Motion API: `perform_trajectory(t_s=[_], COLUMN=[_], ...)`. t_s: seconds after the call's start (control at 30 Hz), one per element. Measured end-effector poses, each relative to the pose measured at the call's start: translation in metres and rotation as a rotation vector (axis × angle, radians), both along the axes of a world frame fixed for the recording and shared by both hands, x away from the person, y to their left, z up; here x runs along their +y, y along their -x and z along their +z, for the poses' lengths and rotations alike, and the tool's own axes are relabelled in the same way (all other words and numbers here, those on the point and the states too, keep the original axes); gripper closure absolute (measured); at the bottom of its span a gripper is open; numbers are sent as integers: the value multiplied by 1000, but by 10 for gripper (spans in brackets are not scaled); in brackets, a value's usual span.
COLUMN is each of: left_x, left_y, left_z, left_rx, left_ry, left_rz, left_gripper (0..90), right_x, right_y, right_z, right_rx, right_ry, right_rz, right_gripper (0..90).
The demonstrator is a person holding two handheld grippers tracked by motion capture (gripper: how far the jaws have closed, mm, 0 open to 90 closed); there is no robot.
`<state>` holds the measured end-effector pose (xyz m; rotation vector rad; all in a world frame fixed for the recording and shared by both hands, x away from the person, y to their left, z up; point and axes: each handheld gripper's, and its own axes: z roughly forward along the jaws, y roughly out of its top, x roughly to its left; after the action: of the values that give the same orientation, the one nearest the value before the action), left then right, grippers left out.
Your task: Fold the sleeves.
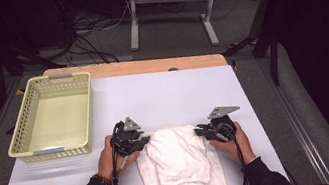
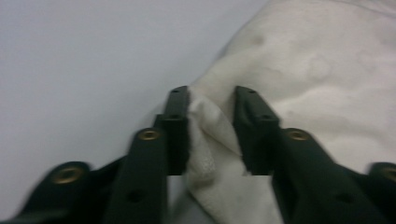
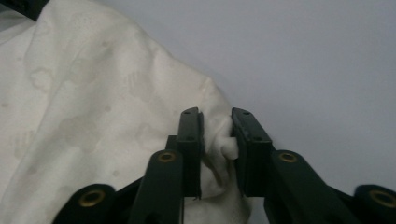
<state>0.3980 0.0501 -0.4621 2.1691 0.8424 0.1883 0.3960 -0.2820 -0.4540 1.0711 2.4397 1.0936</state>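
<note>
- The white towel (image 1: 180, 163) lies crumpled at the table's (image 1: 162, 93) near edge, its lower end hanging over.
- The left gripper (image 2: 211, 105) is clamped on the towel's far left corner, and the right gripper (image 3: 217, 122) on the far right corner.
- Best to lift both evenly, keeping the edge taut.
- The basket (image 1: 52, 116) sits far left.

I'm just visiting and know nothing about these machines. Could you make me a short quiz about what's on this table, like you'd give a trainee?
1. True or false: the basket holds the cloth.
2. What does each gripper pinch?
3. The basket lies nearer which gripper: A left, B right?

Key
1. False; the cloth lies on the table, beside the basket.
2. An edge of the cloth: left gripper on one side, right gripper on the other.
3. A.
</note>
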Motion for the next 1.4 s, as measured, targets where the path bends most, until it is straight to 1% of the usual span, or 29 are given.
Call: perform_trajectory(t_s=[0.03, 0.07, 0.13, 0.17, 0.2, 0.23, 0.3, 0.37, 0.4, 0.5, 0.53, 0.57, 0.63, 0.67, 0.73, 0.8, 0.9, 0.97, 1.0, 1.07, 1.1, 1.13, 1.17, 1.2, 1.23, 1.3, 1.33, 1.37, 1.4], left_x=[-1, -2, -3, -3, -1, 0, 0, 1, 1, -2, -4, -5, -5, -6, -7, -9, -15, -17, -18, -19, -19, -18, -17, -17, -15, -11, -9, -9, -4], left_y=[1, 1, -2, -2, -8, -11, -18, -27, -31, -44, -48, -53, -65, -71, -83, -94, -105, -109, -109, -106, -106, -100, -95, -89, -84, -69, -60, -60, -39], left_z=[1, 3, 9, 9, 20, 28, 45, 60, 66, 78, 80, 82, 85, 85, 85, 82, 72, 66, 65, 63, 63, 66, 67, 68, 69, 71, 72, 72, 70], left_rx=[-12, -28, -41, -41, -55, -74, -120, -140, -146, -185, -192, -198, -201, -208, -208, -205, -189, -186, -186, -185, -185, -188, -197, -209, -209, -214, -230, -230, -256], left_ry=[-16, -40, -79, -79, -95, -90, -120, -121, -119, -146, -162, -172, -175, -182, -179, -175, -188, -175, -176, -171, -171, -157, -150, -147, -138, -101, -91, -91, -96], left_rz=[-5, -11, -19, -19, -15, -5, 12, 26, 30, 55, 61, 69, 77, 89, 111, 141, 168, 198, 211, 216, 216, 207, 202, 197, 183, 160, 140, 140, 102], left_gripper=[833, 845, 855, 857, 858, 861, 863, 863, 863, 863, 863, 862, 862, 862, 861, 857, 856, 834, 804, 777, 763, 762, 762, 763, 762, 758, 756, 757, 760], right_x=[0, 0, 2, 2, 3, 4, 4, 5, 6, 10, 11, 12, 13, 14, 17, 20, 23, 25, 26, 25, 25, 23, 21, 19, 19, 19, 19, 19, 21], right_y=[1, 1, 1, 1, 1, 0, -2, -6, -9, -20, -25, -29, -37, -42, -53, -64, -80, -87, -89, -92, -92, -89, -86, -81, -75, -60, -51, -51, -28], right_z=[0, 0, 2, 4, 6, 9, 17, 25, 29, 41, 45, 50, 58, 62, 65, 64, 60, 56, 54, 51, 51, 51, 52, 54, 56, 60, 61, 61, 65], right_rx=[-2, -6, -25, -39, -57, -76, -111, -147, -164, -214, -230, -241, -265, -274, -276, -279, -276, -266, -267, -265, -265, -262, -263, -268, -281, -300, -305, -305, -323], right_ry=[1, 3, 23, 32, 40, 45, 38, 24, 24, 40, 48, 51, 38, 42, 47, 69, 89, 100, 113, 111, 111, 110, 97, 80, 71, 57, 47, 47, 25], right_rz=[0, -1, 1, -2, -7, -14, -29, -49, -56, -77, -84, -93, -112, -122, -134, -154, -173, -185, -198, -233, -233, -252, -254, -250, -244, -215, -196, -196, -158], right_gripper=[826, 833, 840, 842, 843, 844, 845, 845, 845, 846, 846, 846, 846, 845, 845, 843, 839, 813, 758, 663, 663, 581, 580, 578, 577, 579, 580, 580, 594])
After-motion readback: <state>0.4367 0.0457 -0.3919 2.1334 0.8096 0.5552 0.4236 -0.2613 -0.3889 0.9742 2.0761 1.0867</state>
